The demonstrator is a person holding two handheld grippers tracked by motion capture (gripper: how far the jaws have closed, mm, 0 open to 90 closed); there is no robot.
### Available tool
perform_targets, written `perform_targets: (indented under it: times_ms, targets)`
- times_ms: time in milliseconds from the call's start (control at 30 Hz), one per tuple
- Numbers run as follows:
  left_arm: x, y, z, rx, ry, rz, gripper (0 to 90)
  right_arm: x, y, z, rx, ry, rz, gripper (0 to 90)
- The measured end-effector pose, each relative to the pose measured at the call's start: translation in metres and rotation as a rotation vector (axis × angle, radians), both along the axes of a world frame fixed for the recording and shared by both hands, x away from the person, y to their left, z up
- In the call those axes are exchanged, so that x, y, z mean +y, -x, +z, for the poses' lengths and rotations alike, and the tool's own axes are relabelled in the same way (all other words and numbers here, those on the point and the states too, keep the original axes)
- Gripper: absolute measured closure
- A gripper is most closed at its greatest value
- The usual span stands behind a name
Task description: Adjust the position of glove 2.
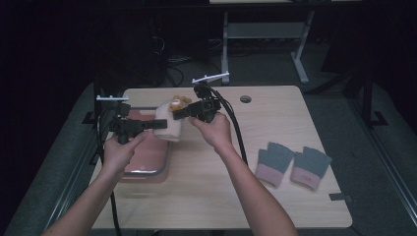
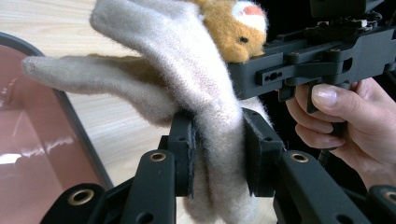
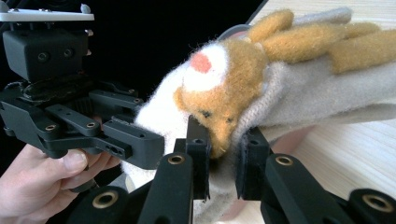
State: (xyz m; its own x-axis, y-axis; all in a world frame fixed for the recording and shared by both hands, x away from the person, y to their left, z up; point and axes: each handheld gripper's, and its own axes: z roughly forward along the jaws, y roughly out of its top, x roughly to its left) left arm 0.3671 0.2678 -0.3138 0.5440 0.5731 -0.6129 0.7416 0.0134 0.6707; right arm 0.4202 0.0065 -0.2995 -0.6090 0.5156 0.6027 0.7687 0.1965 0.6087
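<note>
A cream knitted glove (image 1: pixel 166 127) with a brown plush animal head (image 1: pixel 179 103) on it hangs in the air over the left part of the wooden table (image 1: pixel 211 191). Both grippers hold it from opposite sides. My left gripper (image 1: pixel 150 125) is shut on the glove's cream fabric (image 2: pixel 187 60); its pads (image 2: pixel 187 154) press into the wool in the left gripper view. My right gripper (image 1: pixel 178 114) is shut on the same glove (image 3: pixel 317 88) right at the animal's face (image 3: pixel 219 102). The glove's fingers stick out sideways.
Below the held glove lies a pink tray (image 1: pixel 147 167) with a dark rim near the table's left edge. Two grey gloves with pink cuffs (image 1: pixel 274 162) (image 1: pixel 310 168) lie flat at the right front. A round cable hole (image 1: pixel 245 99) sits at the back.
</note>
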Motion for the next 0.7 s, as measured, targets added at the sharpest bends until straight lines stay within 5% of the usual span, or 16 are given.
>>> perform_targets:
  times_ms: [700]
  targets:
    - [0.035,0.009,0.004,-0.006,-0.013,0.042,67.8,0.038,-0.003,0.002,-0.003,-0.009,0.045,78.1]
